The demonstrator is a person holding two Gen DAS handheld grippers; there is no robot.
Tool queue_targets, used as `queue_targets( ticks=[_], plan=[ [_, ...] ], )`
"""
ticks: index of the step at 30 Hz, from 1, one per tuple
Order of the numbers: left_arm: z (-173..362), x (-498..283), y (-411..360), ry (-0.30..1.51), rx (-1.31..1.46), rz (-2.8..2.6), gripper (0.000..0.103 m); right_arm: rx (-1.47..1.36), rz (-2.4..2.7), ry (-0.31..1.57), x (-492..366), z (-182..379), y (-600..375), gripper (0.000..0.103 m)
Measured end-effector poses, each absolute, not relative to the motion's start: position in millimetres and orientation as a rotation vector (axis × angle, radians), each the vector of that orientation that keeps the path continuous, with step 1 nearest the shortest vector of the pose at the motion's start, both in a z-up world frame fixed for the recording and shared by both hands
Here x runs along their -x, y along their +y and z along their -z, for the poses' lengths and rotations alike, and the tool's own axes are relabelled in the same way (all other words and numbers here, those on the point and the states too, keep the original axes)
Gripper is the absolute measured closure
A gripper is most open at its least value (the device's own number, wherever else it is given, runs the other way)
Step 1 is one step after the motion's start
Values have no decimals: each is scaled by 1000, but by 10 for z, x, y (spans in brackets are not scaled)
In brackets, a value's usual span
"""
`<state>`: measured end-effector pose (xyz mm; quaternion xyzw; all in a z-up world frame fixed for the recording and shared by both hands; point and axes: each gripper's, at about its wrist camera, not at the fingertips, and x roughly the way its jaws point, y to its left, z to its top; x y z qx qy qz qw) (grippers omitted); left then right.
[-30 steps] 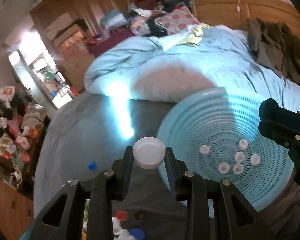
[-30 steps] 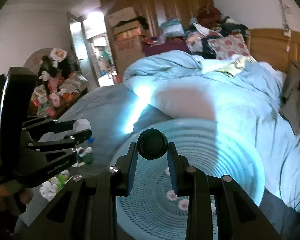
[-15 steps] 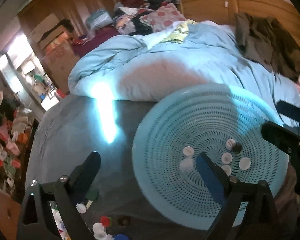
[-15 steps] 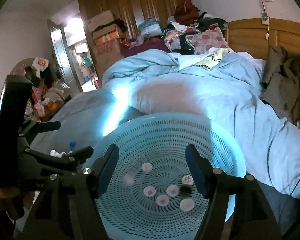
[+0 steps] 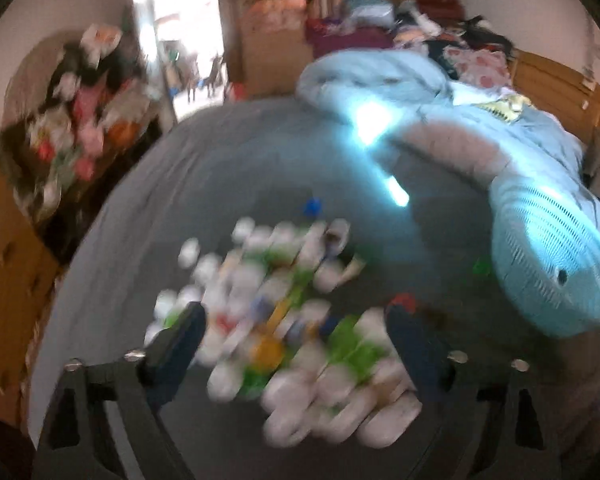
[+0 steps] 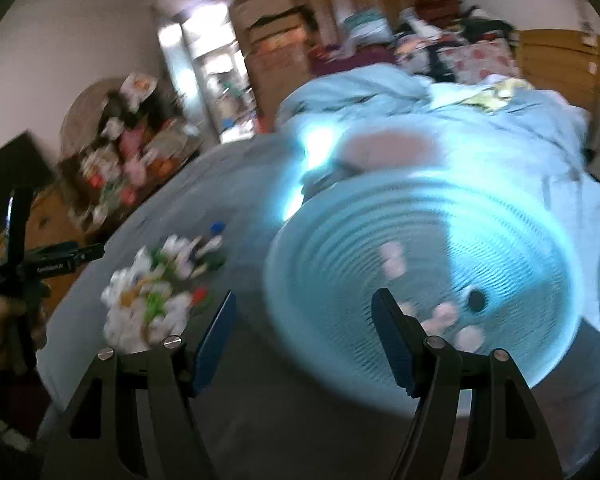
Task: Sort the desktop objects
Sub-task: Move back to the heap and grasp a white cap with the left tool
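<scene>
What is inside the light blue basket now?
Inside the basket lie several pale bottle caps and one black cap. Blur hides their exact number, and a finger of the right gripper covers part of the bottom.

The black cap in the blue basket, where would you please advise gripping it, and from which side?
Grip the black cap across its round rim, coming from above with the right tool, whose jaws stand open and empty. It appears to lie flat on the basket floor, with pale caps close beside it.

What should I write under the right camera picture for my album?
Open right gripper over a blue basket of caps, beside a pile of bottle caps.
</scene>
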<state>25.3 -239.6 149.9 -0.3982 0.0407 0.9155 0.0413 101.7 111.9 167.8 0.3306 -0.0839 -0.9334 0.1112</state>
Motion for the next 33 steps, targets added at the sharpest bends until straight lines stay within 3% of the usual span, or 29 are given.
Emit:
queue_targets(
  ticks=[2, 7, 10, 12, 19, 23, 30, 33],
  plan=[
    [-1200, -342, -2567, 109, 1314, -2775, 40, -1011, 2702, -213, -1033, -1562, 962, 38],
    [-644, -448, -2845, -22, 1438, -2749, 44, -1094, 2617, -140, -1142, -1338, 633, 38],
    [-484, -425, -2662, 103, 1439, -2693, 41, -1128, 2584, -107, -1185, -1255, 489, 38],
    [-340, -368, -2685, 93, 1479, -2699, 40, -1141, 2573, -86, -1194, -1225, 397, 38],
    [-345, -592, -3286, -125, 1475, -2890, 41, -1138, 2567, -19, -1222, -1189, 178, 38],
    [-338, -760, -3270, -123, 1377, -2815, 41, -1185, 2509, -26, -1174, -1050, 5, 38],
    [-402, -797, -3764, -490, 1267, -2851, 41, -1200, 2455, 38, -1269, -976, -177, 38],
    [-418, -699, -3894, -507, 1254, -2862, 41, -1236, 2452, 22, -1243, -916, -159, 38]
  ],
)
